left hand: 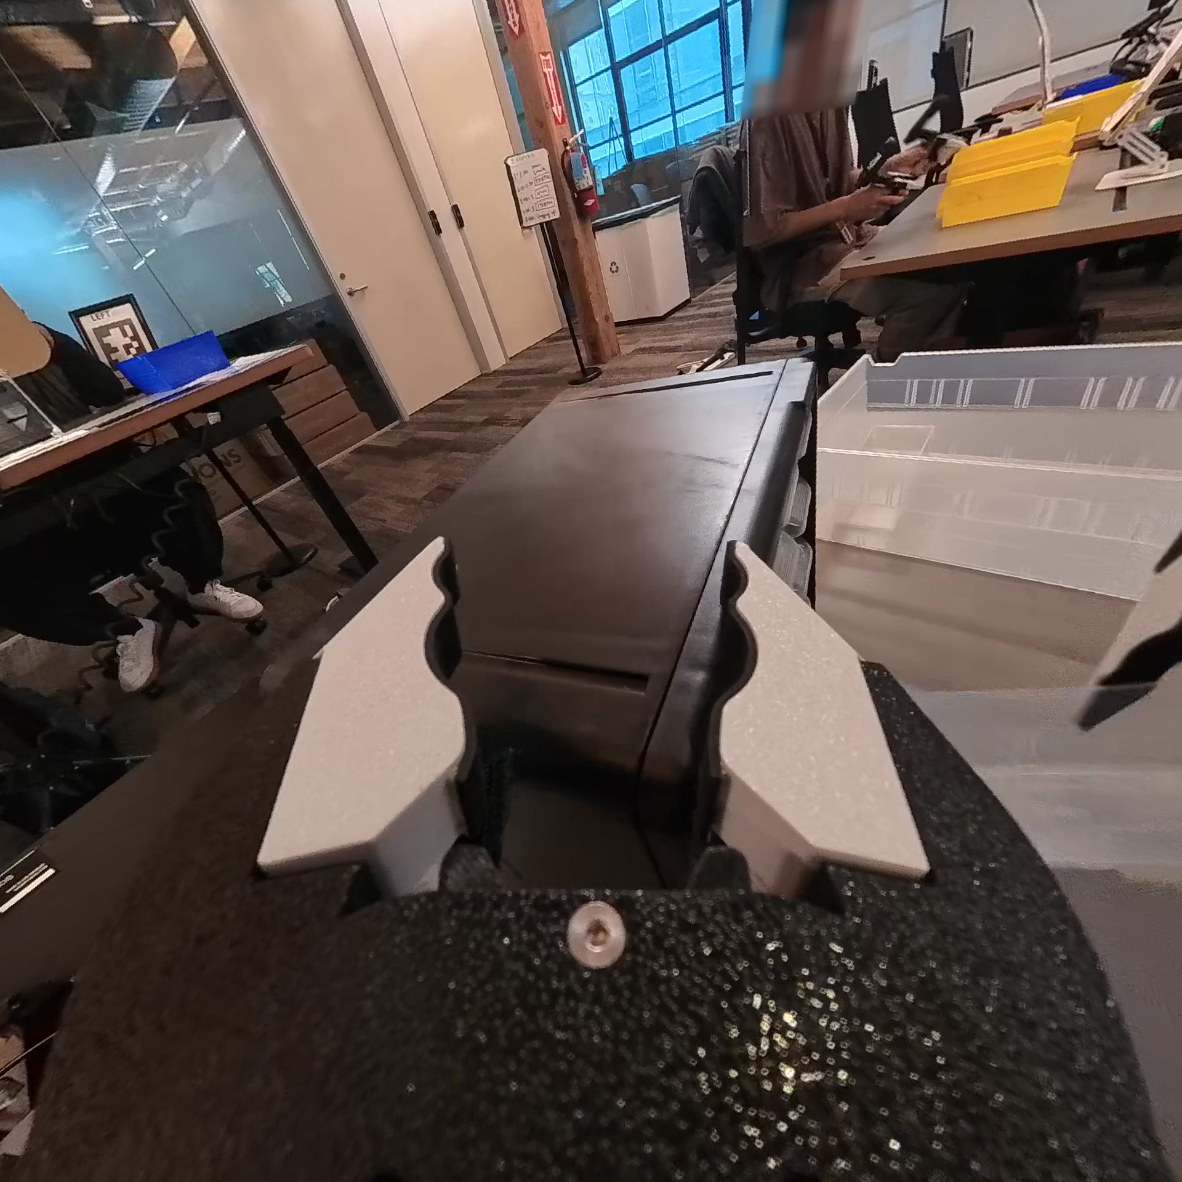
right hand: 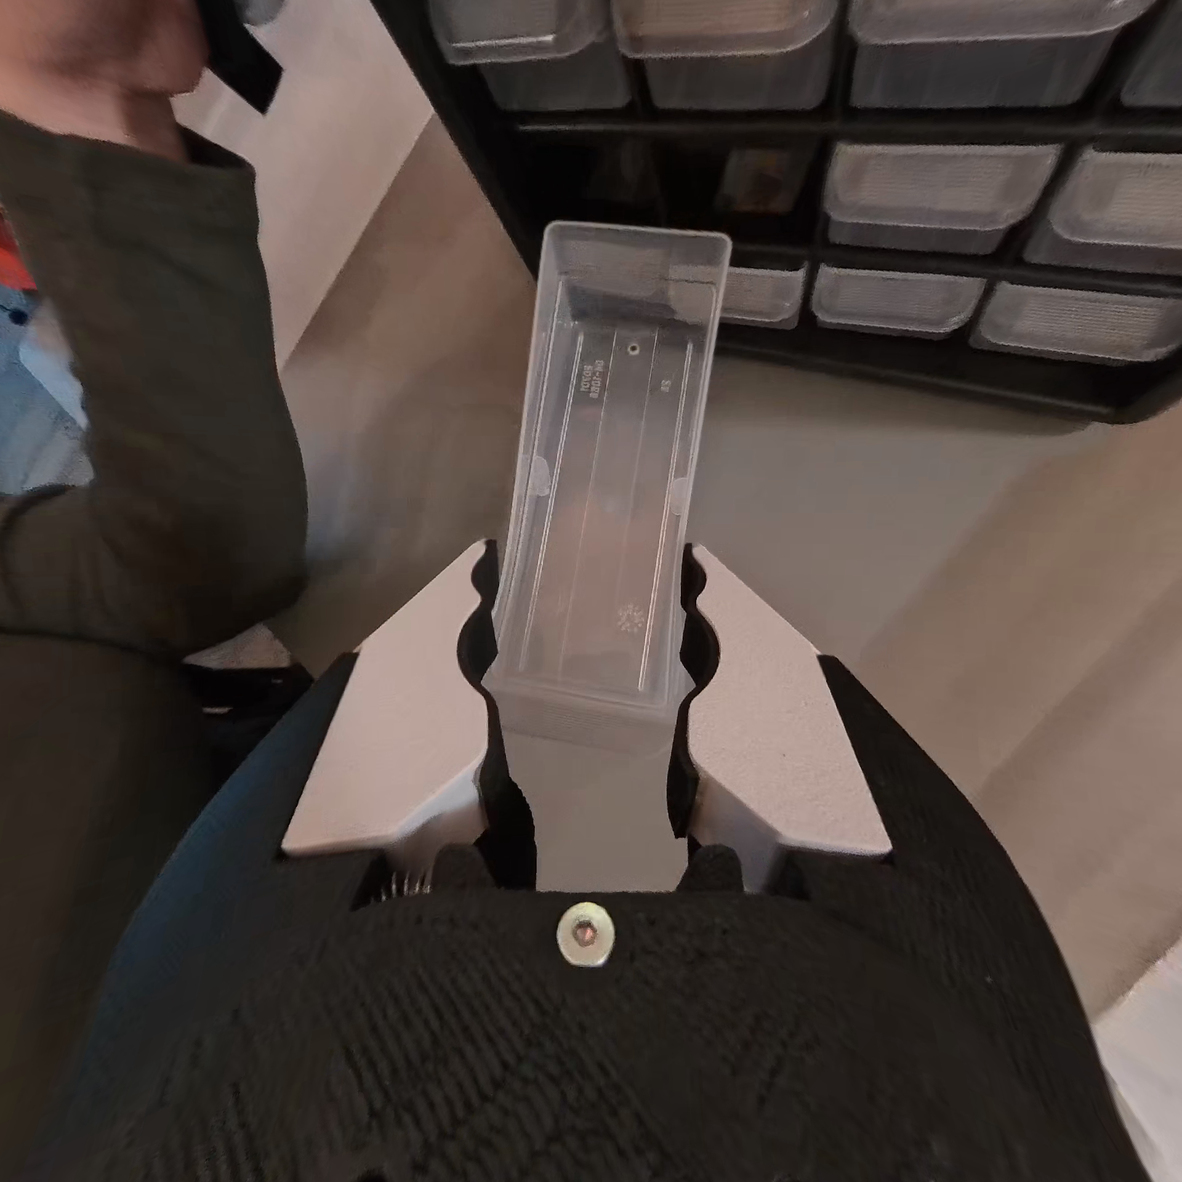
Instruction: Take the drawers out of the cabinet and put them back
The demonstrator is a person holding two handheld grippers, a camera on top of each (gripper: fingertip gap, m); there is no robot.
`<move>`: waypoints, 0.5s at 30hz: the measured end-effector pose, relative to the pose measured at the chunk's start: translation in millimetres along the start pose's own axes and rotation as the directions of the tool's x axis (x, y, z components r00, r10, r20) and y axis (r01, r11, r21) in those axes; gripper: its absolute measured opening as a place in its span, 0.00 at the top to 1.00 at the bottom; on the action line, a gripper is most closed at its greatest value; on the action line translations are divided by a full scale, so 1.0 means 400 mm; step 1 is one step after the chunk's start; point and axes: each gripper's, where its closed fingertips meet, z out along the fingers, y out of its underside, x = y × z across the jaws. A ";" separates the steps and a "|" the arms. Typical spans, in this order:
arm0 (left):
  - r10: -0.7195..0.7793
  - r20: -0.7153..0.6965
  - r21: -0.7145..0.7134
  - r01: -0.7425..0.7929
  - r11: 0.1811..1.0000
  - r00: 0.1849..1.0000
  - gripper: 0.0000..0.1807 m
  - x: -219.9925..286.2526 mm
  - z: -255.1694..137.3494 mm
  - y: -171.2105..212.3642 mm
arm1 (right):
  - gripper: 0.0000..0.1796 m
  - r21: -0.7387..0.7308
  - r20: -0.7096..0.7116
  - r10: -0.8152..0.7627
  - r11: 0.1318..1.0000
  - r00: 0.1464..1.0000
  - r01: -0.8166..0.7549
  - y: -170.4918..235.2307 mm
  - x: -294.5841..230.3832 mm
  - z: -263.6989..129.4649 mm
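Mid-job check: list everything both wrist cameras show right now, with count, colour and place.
Loose drawer: one, clear, empty, clamped in the right gripper.
Cabinet: one, black, under the left gripper; front faces the right camera.
Seated drawers: several, clear, in cabinet slots.
Empty slots: dark, middle row left.
Large bin: one, clear, right of cabinet.
Yellow bins: several, far desk.
Blue tray: one, left desk.
Left gripper: open, over cabinet top.
Right gripper: shut on drawer.

Grey-beige tabletop (right hand: 863, 524) carries black cabinet (right hand: 959, 128) of clear drawers; clear plastic bin (left hand: 998, 473) beside cabinet.
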 end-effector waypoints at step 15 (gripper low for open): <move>-0.009 -0.008 0.001 0.009 1.000 1.000 0.56 0.001 -0.002 0.001 | 0.67 -0.083 -0.474 -0.067 0.996 0.878 0.031 0.155 0.615 -0.493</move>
